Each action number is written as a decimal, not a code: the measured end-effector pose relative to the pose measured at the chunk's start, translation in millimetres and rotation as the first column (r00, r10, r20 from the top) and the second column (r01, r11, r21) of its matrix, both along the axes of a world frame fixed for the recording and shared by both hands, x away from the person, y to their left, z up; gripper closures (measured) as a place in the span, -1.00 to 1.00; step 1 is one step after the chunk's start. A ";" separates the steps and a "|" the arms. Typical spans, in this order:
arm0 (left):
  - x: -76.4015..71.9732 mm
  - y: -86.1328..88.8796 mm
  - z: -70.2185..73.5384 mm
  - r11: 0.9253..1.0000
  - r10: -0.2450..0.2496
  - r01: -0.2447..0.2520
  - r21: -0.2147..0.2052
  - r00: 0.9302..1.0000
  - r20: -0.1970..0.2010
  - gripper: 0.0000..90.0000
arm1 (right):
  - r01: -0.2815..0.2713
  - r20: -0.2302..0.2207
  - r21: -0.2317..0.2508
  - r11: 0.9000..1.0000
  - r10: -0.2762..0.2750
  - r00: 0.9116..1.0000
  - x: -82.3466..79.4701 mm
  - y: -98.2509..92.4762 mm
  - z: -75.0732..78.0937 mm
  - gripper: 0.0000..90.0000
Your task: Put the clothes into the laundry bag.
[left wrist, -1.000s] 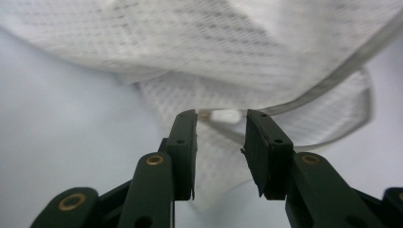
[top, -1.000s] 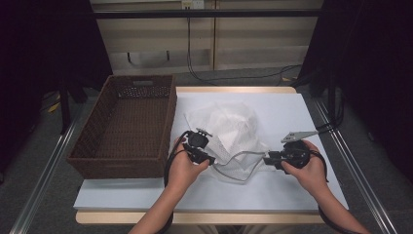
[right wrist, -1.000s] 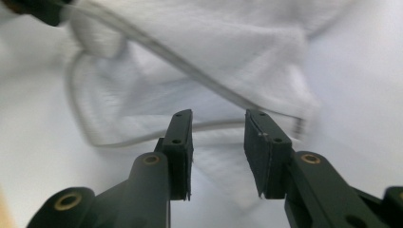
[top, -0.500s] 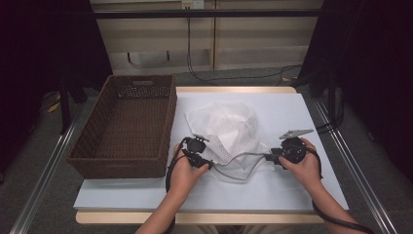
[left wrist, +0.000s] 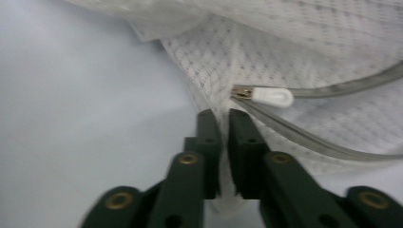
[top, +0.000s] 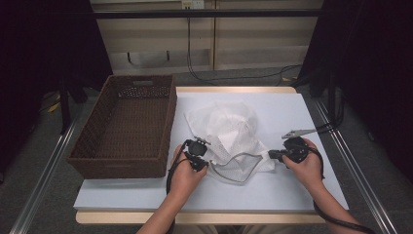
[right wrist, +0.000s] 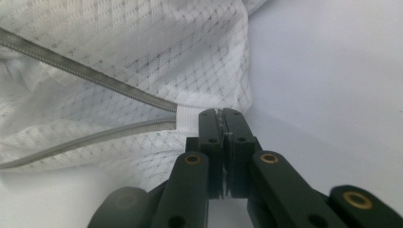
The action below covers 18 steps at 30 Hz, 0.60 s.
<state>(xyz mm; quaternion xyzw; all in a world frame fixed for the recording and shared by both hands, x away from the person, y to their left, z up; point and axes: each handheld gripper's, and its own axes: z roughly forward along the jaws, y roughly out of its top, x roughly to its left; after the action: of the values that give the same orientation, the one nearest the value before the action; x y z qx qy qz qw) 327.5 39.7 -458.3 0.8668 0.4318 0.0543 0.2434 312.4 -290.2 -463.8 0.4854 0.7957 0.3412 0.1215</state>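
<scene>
1. left gripper (left wrist: 221,118) has just pinched shut on the mesh bag (top: 229,131) corner right by the zipper pull (left wrist: 271,97); right gripper (right wrist: 222,116) just clamped the opposite zipper end
2. so the open zipper (top: 238,168) runs sideways between them, bag bunched beyond toward mid-table, both hands equally near
3. high view adds the basket (top: 126,126) off left; pull's up close from the left gripper view
</scene>
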 end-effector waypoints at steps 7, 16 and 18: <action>-7.5 7.8 5.2 0.998 0.057 -0.056 0.027 0.997 -0.053 1.00 | 0.030 -0.009 0.010 0.999 -0.030 1.000 -4.2 -19.3 8.5 0.97; -22.1 22.5 8.5 0.996 0.075 -0.082 -0.045 0.987 -0.143 1.00 | 0.033 -0.058 0.001 0.999 -0.033 0.998 -13.8 -31.5 3.6 0.91; -22.6 24.8 5.6 0.995 0.064 -0.076 -0.063 0.983 -0.172 1.00 | 0.026 -0.054 -0.001 1.000 -0.026 0.998 -14.2 -29.6 4.8 0.82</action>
<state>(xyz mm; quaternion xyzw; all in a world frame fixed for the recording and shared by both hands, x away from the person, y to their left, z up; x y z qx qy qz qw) 304.9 64.5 -452.7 0.8435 0.4830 -0.0263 0.2335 298.2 -319.8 -459.0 0.5047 0.7925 0.3260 0.1043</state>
